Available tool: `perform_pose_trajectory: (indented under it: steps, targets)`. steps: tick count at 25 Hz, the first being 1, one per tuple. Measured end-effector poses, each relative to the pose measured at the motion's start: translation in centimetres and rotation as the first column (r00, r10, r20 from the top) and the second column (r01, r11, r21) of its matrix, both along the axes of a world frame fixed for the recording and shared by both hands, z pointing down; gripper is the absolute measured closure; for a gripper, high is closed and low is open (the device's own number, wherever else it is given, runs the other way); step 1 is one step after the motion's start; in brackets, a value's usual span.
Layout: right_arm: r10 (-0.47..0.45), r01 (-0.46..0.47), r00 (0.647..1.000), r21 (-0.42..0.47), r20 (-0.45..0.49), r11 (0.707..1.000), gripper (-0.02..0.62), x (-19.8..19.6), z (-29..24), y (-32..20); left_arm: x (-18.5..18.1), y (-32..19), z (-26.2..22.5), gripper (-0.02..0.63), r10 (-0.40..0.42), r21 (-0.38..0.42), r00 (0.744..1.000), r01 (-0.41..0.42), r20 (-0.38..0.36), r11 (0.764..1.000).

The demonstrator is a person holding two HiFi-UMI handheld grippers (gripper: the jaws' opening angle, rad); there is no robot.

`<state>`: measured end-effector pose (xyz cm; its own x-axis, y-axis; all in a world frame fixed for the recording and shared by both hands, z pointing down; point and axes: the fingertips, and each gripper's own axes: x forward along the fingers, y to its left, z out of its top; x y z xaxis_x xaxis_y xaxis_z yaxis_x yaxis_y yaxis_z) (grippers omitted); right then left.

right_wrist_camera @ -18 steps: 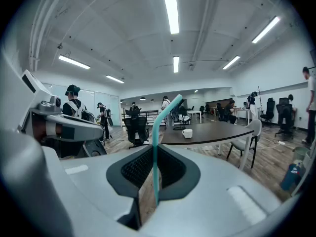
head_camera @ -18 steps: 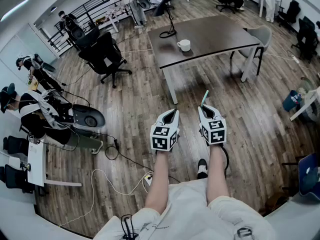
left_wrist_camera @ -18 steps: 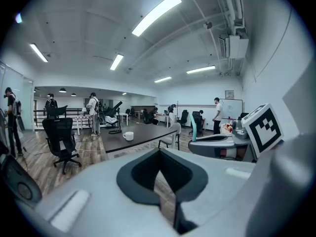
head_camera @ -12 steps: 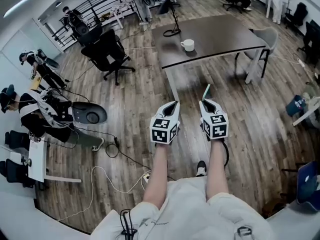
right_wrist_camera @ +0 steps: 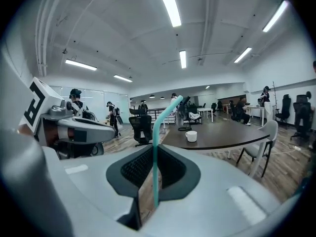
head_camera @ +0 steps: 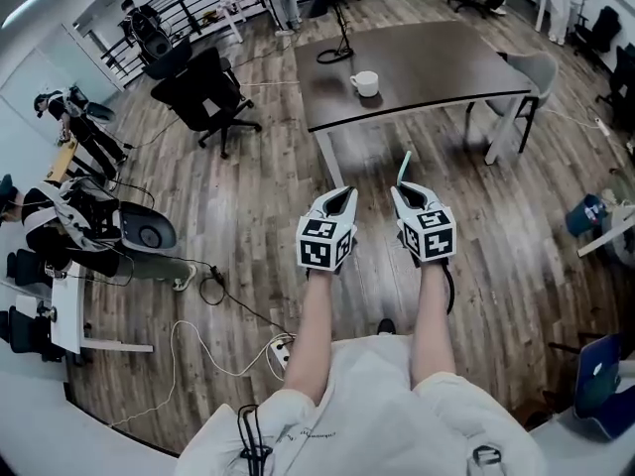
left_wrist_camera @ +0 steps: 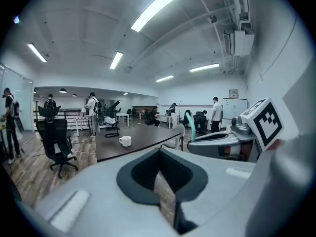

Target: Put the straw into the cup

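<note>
Right tool (head_camera: 403, 189) clamped on the teal straw (head_camera: 402, 167), left tool (head_camera: 346, 193) closed and empty. Both held over the floor, short of the bench (head_camera: 446, 62). White cup (head_camera: 365, 83) sits on the bench.

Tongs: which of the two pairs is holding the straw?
The right tongs, shut on the teal straw that sticks up between their jaws; the left tongs hold nothing.

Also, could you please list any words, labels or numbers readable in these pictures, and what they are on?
Nothing is readable.
Marker cubes on left gripper and right gripper: black squares, no letters.
Pale shirt's print: too small.
Framed wall sign: too small.
Teal plastic straw: unmarked.
</note>
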<state>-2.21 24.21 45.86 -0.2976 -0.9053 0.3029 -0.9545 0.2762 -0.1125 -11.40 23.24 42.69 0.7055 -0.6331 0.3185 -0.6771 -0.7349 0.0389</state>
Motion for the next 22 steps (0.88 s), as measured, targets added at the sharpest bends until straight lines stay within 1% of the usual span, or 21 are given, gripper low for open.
perform_pose_trajectory:
  steps: [2,6,11,16,22]
  targets:
    - [-0.017,0.017,1.0,-0.008,0.014,1.0,0.545,0.7,0.3,-0.3,0.3,-0.1,0.9,0.606,-0.008,-0.016,1.0,0.008,-0.003,1.0]
    - [-0.022,0.023,0.999,-0.013,0.035,1.0,0.543,2.0,0.6,-1.0,0.7,-0.9,1.8,0.604,-0.001,-0.028,0.999,0.002,0.036,1.0]
    - [-0.033,0.033,0.998,0.0,0.046,0.999,0.543,2.4,0.4,-2.0,1.1,-2.4,1.8,0.606,-0.014,-0.049,1.0,0.014,0.002,0.999]
    - [-0.054,0.054,0.997,-0.001,0.047,0.999,0.543,3.1,0.5,-4.3,3.3,-4.6,2.8,0.606,0.013,-0.062,1.0,-0.013,-0.011,0.998]
    - [-0.053,0.053,0.997,0.007,0.054,0.999,0.543,4.7,0.3,-9.1,5.7,-9.0,2.4,0.606,0.074,-0.05,0.997,-0.073,0.01,0.996]
